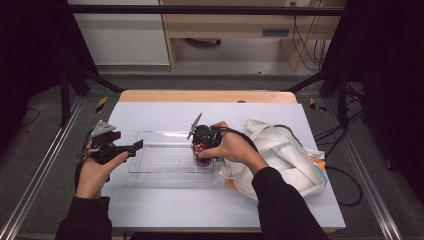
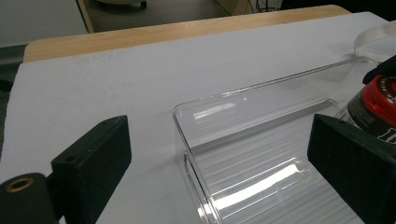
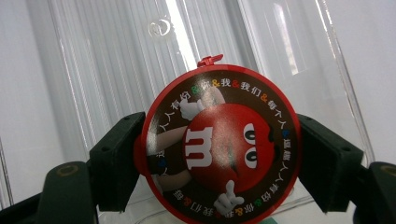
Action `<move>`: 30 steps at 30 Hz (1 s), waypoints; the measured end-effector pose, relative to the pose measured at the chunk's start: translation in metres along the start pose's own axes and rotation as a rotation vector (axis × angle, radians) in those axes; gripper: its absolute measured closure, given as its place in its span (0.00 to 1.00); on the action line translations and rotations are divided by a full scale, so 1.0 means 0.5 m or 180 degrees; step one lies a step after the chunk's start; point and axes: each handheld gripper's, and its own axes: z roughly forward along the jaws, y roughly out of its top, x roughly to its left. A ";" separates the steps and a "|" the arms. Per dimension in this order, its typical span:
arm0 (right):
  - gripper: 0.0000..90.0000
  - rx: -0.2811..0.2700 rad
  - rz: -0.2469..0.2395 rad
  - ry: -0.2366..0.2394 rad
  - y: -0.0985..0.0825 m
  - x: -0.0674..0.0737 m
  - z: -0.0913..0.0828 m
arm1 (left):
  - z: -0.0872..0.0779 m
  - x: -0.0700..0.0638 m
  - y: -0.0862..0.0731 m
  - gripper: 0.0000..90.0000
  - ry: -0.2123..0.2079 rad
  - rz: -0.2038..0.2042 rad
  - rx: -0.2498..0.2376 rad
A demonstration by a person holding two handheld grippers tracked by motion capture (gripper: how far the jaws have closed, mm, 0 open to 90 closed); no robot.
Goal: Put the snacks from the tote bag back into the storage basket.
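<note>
The right gripper was clamped on a candy tub, one jaw on each side of its round red lid. The tub stood upright, its long axis vertical, at the right end of a clear tray and directly beneath the downward-pointing gripper, so any coming move looked to turn on that straight up-and-down line between gripper and tray floor. Whether the tub's base touched the ribbed floor or hung just above it, I could not tell.

The lid carried the red M&M's character with a large white "m", ringed by Chinese characters with small coloured ampersands between them; a little red tab stuck out at its rim.

The left gripper sat at the tray's left end with its jaws apart, one outside the end wall and one over the tray, pressing on nothing. The right hand was plainly the nearer to the tub.

A white cloth bag lay crumpled on the tabletop, just right of the tray.
</note>
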 end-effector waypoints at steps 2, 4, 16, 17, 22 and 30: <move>0.27 0.0020 0.0009 0.0006 -0.001 0.001 0.001 | 0.000 0.000 0.000 0.07 -0.0002 0.0000 0.0002; 0.27 0.0024 0.0025 0.0008 -0.002 0.001 0.002 | 0.000 0.000 0.000 0.07 -0.0003 -0.0001 0.0002; 0.27 0.0038 -0.0007 0.0021 -0.004 0.002 0.011 | 0.001 0.001 -0.001 0.07 -0.0005 -0.0008 0.0004; 0.27 0.0037 -0.0009 0.0020 -0.004 0.001 0.012 | 0.001 0.001 -0.001 0.07 -0.0008 -0.0009 0.0000; 0.27 0.0037 -0.0013 0.0019 -0.004 0.001 0.011 | 0.000 0.001 0.000 0.07 -0.0009 -0.0007 -0.0001; 0.27 0.0035 -0.0037 0.0018 -0.004 0.001 0.012 | 0.001 0.000 -0.001 0.07 -0.0014 0.0001 0.0010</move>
